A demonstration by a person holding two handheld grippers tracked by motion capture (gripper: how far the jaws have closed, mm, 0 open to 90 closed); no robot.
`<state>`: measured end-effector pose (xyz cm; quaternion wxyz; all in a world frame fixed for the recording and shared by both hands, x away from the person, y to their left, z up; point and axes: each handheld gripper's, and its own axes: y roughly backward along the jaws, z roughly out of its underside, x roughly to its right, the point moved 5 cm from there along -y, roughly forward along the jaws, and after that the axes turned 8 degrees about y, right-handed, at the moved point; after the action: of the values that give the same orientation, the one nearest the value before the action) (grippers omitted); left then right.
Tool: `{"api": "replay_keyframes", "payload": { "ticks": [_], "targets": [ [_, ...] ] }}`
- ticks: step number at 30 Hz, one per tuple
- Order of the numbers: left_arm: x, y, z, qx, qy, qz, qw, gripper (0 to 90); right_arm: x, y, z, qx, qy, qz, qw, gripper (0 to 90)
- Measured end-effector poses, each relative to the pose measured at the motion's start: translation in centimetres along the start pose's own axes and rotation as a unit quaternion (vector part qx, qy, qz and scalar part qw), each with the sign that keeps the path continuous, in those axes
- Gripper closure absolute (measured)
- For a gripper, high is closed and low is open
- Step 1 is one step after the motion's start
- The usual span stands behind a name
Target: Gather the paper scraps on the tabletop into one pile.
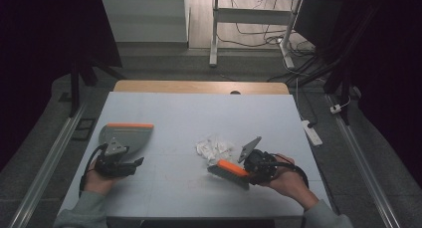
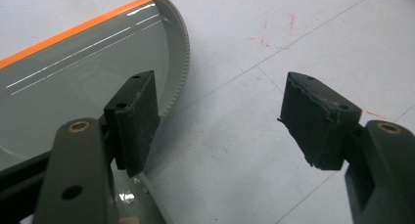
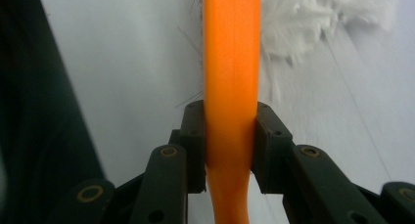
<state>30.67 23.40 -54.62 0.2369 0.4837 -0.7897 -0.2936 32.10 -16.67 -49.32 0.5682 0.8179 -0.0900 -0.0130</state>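
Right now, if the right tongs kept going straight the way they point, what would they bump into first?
Probably the white crumpled paper. The right tongs, shut on the orange brush, point up-left across the table in the high view, and the paper lies just ahead beside the brush's far end. Depth is hard to judge, so they might slide past it.

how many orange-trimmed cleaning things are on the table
2. The dustpan, orange along its front edge, lies at the table's left, just beyond the left tool. The brush, orange-backed, is clamped in the right tool beside the white scraps.
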Motion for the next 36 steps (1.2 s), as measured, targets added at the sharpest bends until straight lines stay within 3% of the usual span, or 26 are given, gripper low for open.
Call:
{"api": "replay_keyframes", "payload": {
  "ticks": [3,6,10,12,19,22,28,36],
  "targets": [
    [-0.1,0.1,0.0,0.0,0.004,-0.001,1.0,31.0,0.8,-0.7,-1.0,-0.001,0.01,0.02,0.9997,70.1],
    [-0.1,0.1,0.1,0.001,0.003,0.0,1.0,31.1,1.9,-1.2,-2.1,0.016,0.006,0.032,0.9994,70.1],
    [-0.2,0.1,0.1,0.001,0.003,0.001,1.0,31.1,2.6,-0.3,-3.3,0.065,-0.002,0.037,0.9972,70.2],
    [-0.2,0.1,0.1,0.001,0.003,0.001,1.0,31.1,2.7,0.6,-3.8,0.095,0.001,0.047,0.9944,70.1],
    [0.0,0.1,0.0,0.002,0.0,0.001,1.0,31.1,3.1,3.0,-4.1,0.159,-0.034,0.073,0.984,70.1],
    [0.0,0.0,0.0,0.001,-0.001,0.001,1.0,31.1,3.5,2.8,-3.8,0.161,-0.052,0.09,0.9815,70.1],
    [0.4,0.0,-0.1,0.0,-0.006,-0.001,1.0,31.1,4.2,2.6,-2.9,0.18,-0.084,0.088,0.9762,70.1],
    [0.9,-0.3,-0.4,0.002,-0.011,0.004,0.9999,31.2,5.6,2.8,-0.1,0.166,-0.137,0.106,0.9709,70.1]
  ]
}}
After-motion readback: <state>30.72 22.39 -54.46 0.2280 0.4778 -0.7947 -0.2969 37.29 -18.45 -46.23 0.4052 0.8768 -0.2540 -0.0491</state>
